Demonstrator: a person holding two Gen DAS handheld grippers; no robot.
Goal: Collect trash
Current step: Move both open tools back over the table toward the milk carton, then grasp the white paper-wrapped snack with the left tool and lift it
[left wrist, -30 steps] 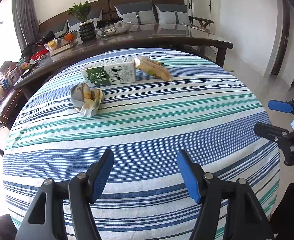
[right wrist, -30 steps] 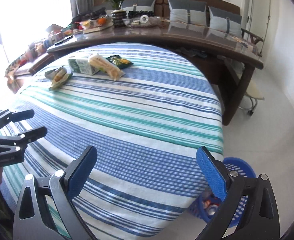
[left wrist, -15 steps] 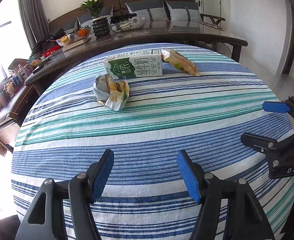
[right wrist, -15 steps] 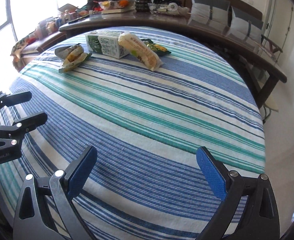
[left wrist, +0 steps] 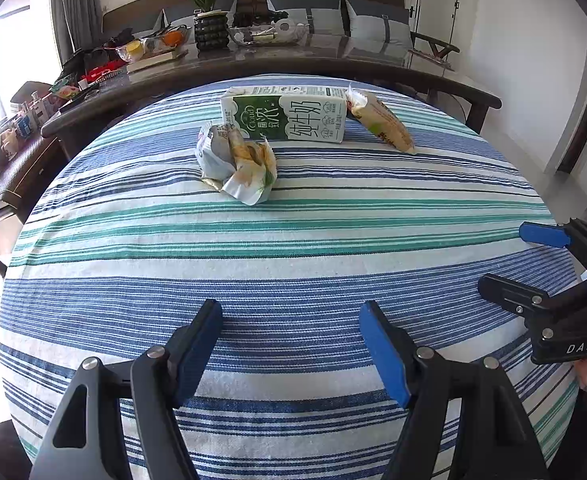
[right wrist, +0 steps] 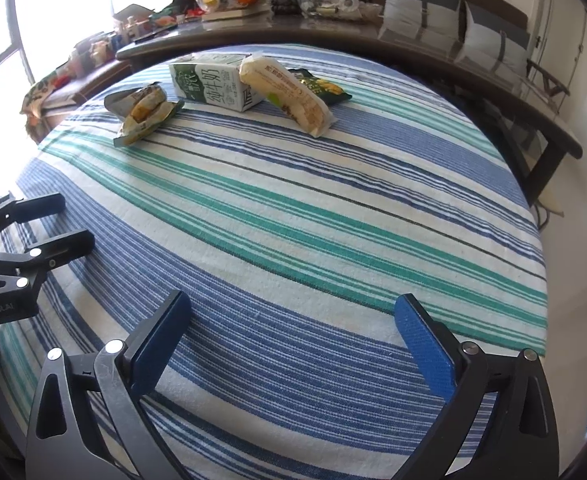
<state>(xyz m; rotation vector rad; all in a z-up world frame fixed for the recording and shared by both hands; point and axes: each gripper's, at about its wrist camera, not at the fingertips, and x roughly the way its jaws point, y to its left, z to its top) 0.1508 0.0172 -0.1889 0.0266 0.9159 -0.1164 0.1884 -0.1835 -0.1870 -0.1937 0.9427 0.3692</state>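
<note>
I'm holding both grippers, left (left wrist: 289,348) and right (right wrist: 293,340), fingers apart and empty; the left's have just been widening, probably for the crumpled wrapper (left wrist: 237,164) ahead.

"Cloud" and "纯牛奶" on the milk carton (left wrist: 283,117); "DAS" on the right tongs (left wrist: 511,258)

- One milk carton (left wrist: 283,118), upper centre of the frame.
- Three snack wrappers: crumpled wrapper (left wrist: 237,164), long bread packet (right wrist: 283,94), green chip bag (right wrist: 321,88).
- Two grippers: left gripper (left wrist: 291,344), right gripper (right wrist: 293,332).
</note>
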